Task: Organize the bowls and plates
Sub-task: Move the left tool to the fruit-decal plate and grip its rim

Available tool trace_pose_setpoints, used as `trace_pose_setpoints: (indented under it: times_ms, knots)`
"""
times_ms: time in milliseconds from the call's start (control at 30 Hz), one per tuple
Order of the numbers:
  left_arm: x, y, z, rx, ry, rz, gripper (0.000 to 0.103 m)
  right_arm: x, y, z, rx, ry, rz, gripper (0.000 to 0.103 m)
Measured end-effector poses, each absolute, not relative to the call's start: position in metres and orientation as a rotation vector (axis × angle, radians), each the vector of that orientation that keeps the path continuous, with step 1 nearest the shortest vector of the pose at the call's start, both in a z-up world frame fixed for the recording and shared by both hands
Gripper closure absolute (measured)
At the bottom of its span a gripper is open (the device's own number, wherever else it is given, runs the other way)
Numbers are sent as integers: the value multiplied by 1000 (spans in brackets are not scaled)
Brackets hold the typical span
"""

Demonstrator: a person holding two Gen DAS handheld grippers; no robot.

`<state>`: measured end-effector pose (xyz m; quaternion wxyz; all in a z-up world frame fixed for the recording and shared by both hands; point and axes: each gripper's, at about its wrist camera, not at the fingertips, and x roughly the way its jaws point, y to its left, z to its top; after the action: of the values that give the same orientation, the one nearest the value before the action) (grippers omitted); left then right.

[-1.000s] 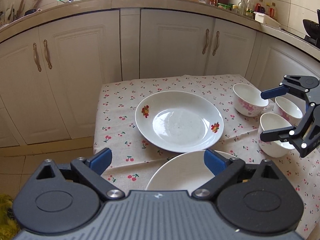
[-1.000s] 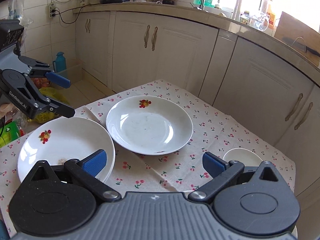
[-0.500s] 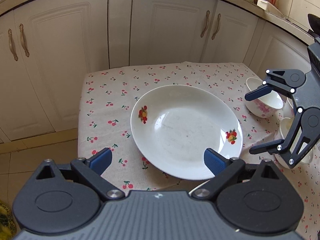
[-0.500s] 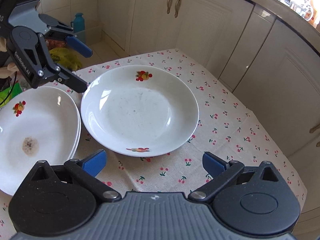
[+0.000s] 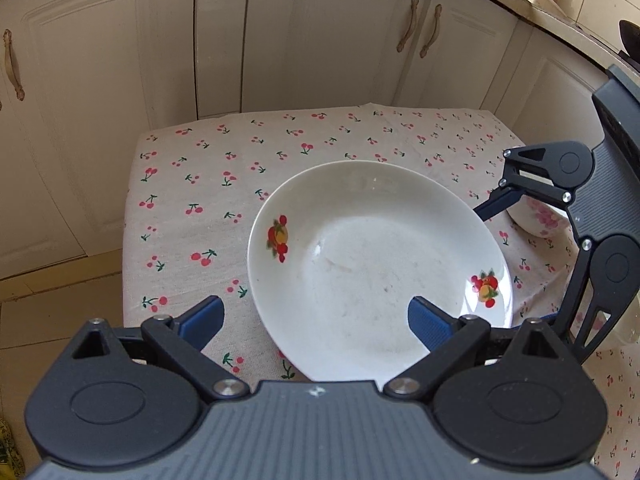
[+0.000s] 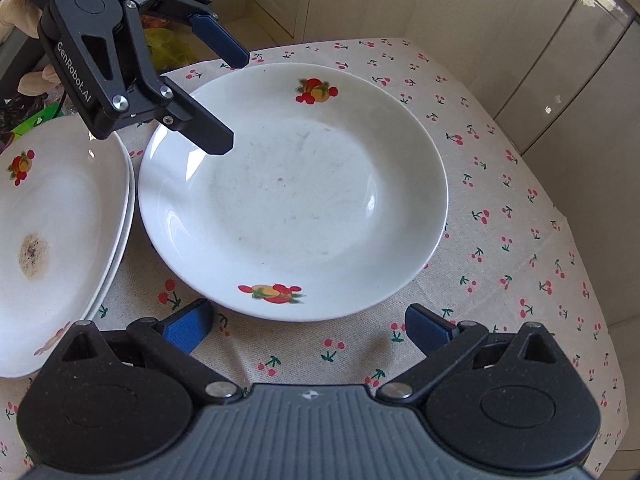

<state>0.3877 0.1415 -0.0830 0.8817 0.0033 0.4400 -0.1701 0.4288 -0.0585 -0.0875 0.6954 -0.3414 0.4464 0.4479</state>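
A white plate with fruit prints (image 5: 376, 264) (image 6: 292, 192) lies in the middle of the cherry-print tablecloth (image 5: 208, 184). My left gripper (image 5: 316, 316) is open, its fingers astride the plate's near rim; it also shows in the right wrist view (image 6: 232, 100), hovering over the plate's far left edge. My right gripper (image 6: 308, 324) is open just before the plate's near rim; it shows in the left wrist view (image 5: 516, 264) at the plate's right side. A stack of white plates (image 6: 52, 232) with a brown stain lies to the left. A pink-flowered bowl (image 5: 540, 220) sits behind the right gripper.
Cream cabinet doors (image 5: 320, 40) stand close behind the small table. The table's edges drop off on the left (image 5: 128, 240) and on the right (image 6: 592, 280). A green bag and clutter (image 6: 168, 48) lie on the floor beyond the table.
Both grippers have moved in and down toward the middle plate, which now fills each view. Both stay open. No dish has moved.
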Motion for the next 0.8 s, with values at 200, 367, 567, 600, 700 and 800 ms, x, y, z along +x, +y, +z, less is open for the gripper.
trace_pose_setpoints:
  times_ms: [200, 367, 567, 600, 700, 800]
  knots:
    - [395, 142, -87, -8, 922, -372, 5, 443, -58, -93, -691, 1086, 995, 0]
    - [400, 142, -89, -24, 924, -386, 5, 442, -56, -94, -690, 1096, 973, 0]
    - [405, 140, -90, -30, 928, -414, 5, 442, -55, -95, -700, 1073, 1001, 0]
    - [406, 140, -90, -31, 928, -418, 5, 442, -56, -96, -704, 1058, 1021, 0]
    - [409, 140, -91, -32, 935, -429, 5, 441, -55, -96, -713, 1034, 1055, 0]
    - [413, 138, -90, -26, 939, -437, 5, 439, -53, -96, -720, 1014, 1086, 0]
